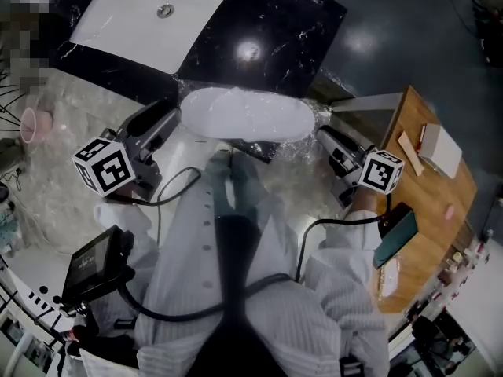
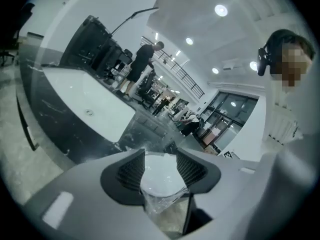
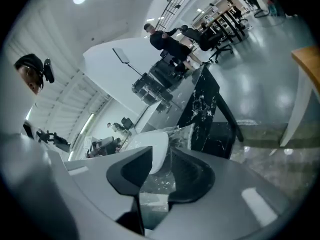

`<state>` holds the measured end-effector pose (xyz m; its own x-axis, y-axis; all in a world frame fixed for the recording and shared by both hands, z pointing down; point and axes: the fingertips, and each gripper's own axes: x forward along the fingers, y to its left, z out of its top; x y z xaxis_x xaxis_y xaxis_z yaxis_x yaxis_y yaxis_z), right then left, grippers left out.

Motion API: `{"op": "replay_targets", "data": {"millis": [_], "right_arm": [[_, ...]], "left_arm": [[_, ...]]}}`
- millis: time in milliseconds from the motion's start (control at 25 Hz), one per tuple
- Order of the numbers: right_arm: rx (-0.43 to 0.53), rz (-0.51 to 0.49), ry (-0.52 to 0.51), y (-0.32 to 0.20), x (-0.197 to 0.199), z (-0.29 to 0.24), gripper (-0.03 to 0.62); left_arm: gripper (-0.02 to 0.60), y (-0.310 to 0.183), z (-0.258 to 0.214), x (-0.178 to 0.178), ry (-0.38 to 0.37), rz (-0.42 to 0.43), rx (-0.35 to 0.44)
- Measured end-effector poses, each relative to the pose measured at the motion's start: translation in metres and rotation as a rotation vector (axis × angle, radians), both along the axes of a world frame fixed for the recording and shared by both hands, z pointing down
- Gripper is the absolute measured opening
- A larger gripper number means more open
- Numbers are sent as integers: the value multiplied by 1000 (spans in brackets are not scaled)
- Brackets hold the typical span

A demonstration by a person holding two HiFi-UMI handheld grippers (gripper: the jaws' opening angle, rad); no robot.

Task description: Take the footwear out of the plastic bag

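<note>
While left gripper [image 1: 176, 117] and right gripper [image 1: 321, 133] jaws clamp it, slipper [image 1: 244, 115] in plastic bag [image 1: 294, 152]

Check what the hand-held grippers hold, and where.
The slipper, inside the bag: left hand-held gripper grips its left end, right hand-held gripper its right end.

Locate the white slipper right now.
Head view, centre: the white slipper, inside its plastic bag, is held between the left gripper and the right gripper, in front of the black counter.
</note>
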<state>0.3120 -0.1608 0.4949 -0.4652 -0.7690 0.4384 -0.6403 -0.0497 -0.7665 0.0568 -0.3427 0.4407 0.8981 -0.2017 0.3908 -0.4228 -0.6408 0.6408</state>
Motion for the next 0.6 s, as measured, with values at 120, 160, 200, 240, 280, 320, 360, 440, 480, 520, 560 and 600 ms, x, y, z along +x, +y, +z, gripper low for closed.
{"op": "replay_targets", "data": {"millis": [120,160,200,240,280,320,360,440,480,520,560,600], "right_arm": [[-21,-38,-99,-5,0,22,126],[-18,-47,-130,-8,0,26,121],[-13,-55,-166,-10,0,30,117],[-6,-65,-206,-12,-1,32,122],[2,-78,-243,-14,-3,32,137],[12,-95,-271,-15,-5,31,137],[24,-113,-290,-17,-7,28,132],[38,-155,-307,-20,-12,23,135],[37,-173,-317,-21,-15,21,140],[34,-189,-332,-22,-18,20,149],[34,-208,-350,-23,-21,20,166],[37,-230,-364,-23,-23,19,171]], "left_arm": [[210,-9,27,-13,-32,10,-97],[210,-11,35,-14,-36,15,-122],[210,-13,43,-14,-42,23,-144],[210,-13,49,-13,-51,35,-163],[210,-12,55,-12,-64,49,-178],[210,-10,59,-11,-77,62,-189],[210,-7,63,-9,-88,75,-196],[210,-2,68,-4,-101,106,-206],[210,-1,70,-1,-104,120,-208],[210,1,73,2,-108,132,-212],[210,3,75,5,-115,145,-218],[210,5,77,6,-125,159,-225]]}}
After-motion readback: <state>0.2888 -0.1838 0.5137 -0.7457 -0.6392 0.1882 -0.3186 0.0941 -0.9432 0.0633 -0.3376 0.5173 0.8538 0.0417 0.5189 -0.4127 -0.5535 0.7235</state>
